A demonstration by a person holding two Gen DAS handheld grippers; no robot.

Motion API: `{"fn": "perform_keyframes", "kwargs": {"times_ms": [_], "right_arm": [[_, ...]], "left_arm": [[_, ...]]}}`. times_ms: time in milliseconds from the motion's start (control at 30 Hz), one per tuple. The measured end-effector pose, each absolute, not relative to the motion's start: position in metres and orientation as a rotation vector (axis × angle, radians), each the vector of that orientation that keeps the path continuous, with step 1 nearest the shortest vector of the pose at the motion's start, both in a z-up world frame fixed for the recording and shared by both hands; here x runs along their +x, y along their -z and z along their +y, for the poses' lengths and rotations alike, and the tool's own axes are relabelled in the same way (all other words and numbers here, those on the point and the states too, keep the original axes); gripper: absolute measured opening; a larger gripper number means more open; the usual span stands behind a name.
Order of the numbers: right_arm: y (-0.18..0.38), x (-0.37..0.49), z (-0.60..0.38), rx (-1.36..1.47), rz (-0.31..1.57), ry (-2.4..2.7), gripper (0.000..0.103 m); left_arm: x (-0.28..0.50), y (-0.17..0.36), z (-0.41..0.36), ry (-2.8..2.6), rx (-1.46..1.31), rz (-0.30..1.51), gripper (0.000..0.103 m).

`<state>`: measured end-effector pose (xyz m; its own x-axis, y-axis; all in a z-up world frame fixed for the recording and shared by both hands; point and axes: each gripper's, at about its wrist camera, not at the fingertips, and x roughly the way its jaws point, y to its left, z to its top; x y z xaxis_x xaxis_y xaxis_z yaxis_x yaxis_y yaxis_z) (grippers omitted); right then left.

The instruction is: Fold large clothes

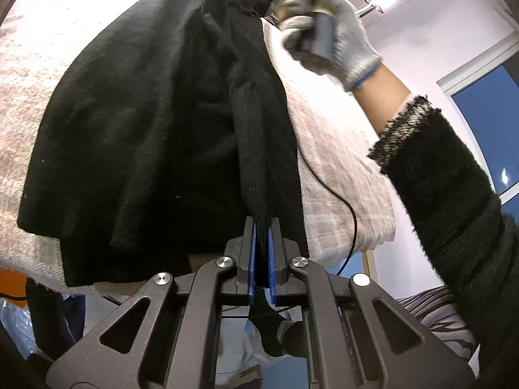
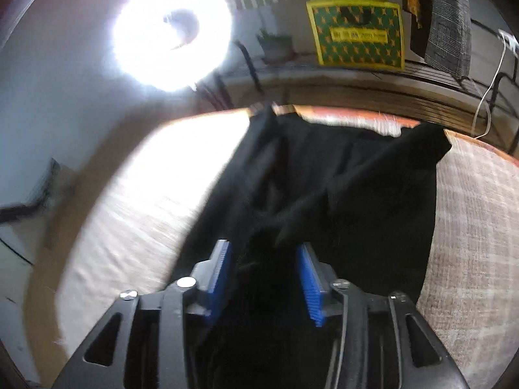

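Observation:
A large black knit garment [image 1: 146, 129] lies spread on a table covered with a pale woven cloth [image 1: 340, 162]. One long sleeve [image 1: 253, 149] runs toward me, and my left gripper [image 1: 262, 223] is shut on its cuff near the table's front edge. At the far end, a gloved hand [image 1: 324, 32] holds the other gripper over the garment's top. In the right wrist view the black garment [image 2: 340, 188] fills the centre. My right gripper [image 2: 264, 249] stands with its blue pads [image 2: 222, 269] apart; black cloth lies loose between them without being pinched.
A green and yellow box [image 2: 355, 32] and a potted plant [image 2: 275, 45] stand on a rack behind the table. A bright ring light [image 2: 172, 32] glares at the left. A thin black cable [image 1: 343, 201] hangs over the cover. The person's black fuzzy sleeve [image 1: 454, 210] crosses the right side.

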<state>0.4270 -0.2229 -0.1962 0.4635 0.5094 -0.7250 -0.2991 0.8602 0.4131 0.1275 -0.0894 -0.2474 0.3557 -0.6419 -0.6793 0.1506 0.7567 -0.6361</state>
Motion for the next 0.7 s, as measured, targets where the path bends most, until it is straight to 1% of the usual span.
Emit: {"fn": "perform_keyframes", "kwargs": {"times_ms": [133,200,233,267,300,333,367,400,500,600,700], "right_arm": [[0.189,0.434,-0.265,0.354,0.922,-0.423,0.052],[0.197,0.445,-0.296,0.457,0.935,-0.32,0.053],[0.202,0.45,-0.305,0.492,0.945,-0.287,0.051],[0.209,0.459,-0.315,0.53,0.963,-0.245,0.045],[0.217,0.468,-0.322,0.537,0.99,-0.208,0.029],[0.222,0.474,-0.324,0.524,1.011,-0.177,0.024],[0.227,0.484,-0.324,0.483,1.031,-0.14,0.023],[0.233,0.493,-0.322,0.435,1.042,-0.124,0.019],[0.245,0.517,-0.313,0.352,1.041,-0.11,0.019],[0.248,0.542,-0.304,0.358,1.001,-0.141,0.019],[0.264,0.569,-0.286,0.321,1.039,-0.2,0.019]], "left_arm": [[0.128,0.25,-0.087,0.535,-0.514,1.106,0.004],[0.13,0.251,-0.093,0.532,-0.501,1.115,0.004],[0.132,0.251,-0.095,0.531,-0.497,1.119,0.004],[0.133,0.252,-0.098,0.532,-0.492,1.125,0.004],[0.134,0.253,-0.098,0.534,-0.493,1.13,0.004],[0.136,0.254,-0.098,0.535,-0.498,1.134,0.004],[0.138,0.255,-0.098,0.538,-0.507,1.139,0.004],[0.139,0.257,-0.096,0.542,-0.522,1.144,0.004],[0.143,0.261,-0.091,0.551,-0.536,1.151,0.004],[0.145,0.26,-0.093,0.56,-0.538,1.154,0.004],[0.143,0.261,-0.098,0.566,-0.554,1.156,0.004]]}}
